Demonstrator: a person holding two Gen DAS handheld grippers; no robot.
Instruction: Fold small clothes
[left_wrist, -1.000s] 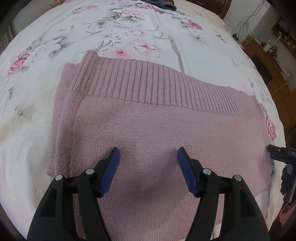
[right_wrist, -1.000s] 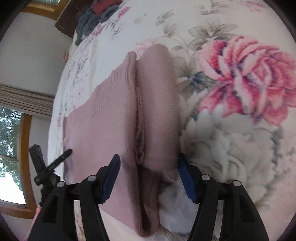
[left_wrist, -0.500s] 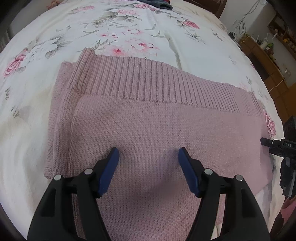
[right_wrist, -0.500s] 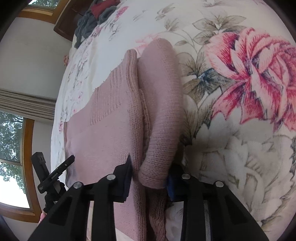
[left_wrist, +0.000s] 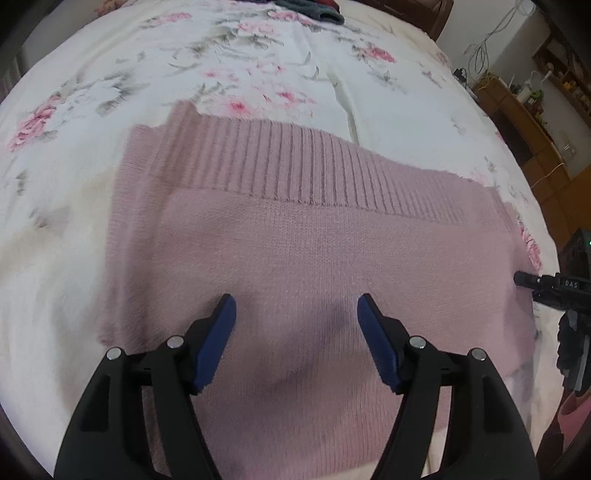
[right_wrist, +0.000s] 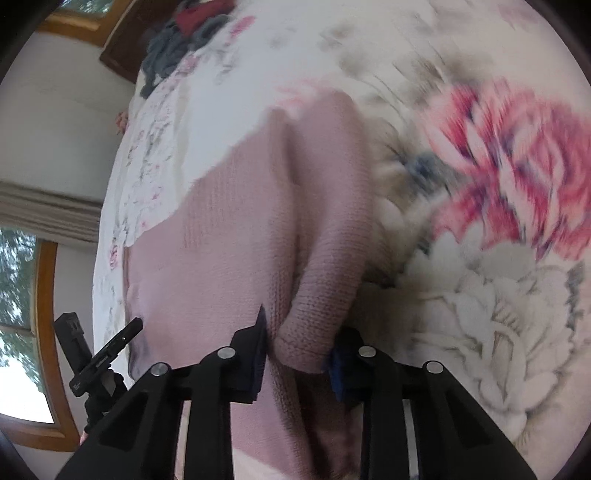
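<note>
Knit in right grip: we find the right gripper (right_wrist: 297, 345) clenched on the rolled side edge of the pink sweater (left_wrist: 314, 280); a second ago its jaws stood apart around that edge.
Left gripper (left_wrist: 295, 321): released, jaws wide, hovering over the sweater's middle as before.
Sweater position: flat on the floral bedspread (left_wrist: 258, 74).
Our advice: lift the edge evenly and carry it across.
Far end: dark clothes (right_wrist: 177, 48).

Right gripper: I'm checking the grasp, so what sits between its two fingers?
In the right wrist view, the right gripper is clamped on a rolled fold of the pink knit sweater; only that knit fills the gap, above the floral bedsheet.
</note>
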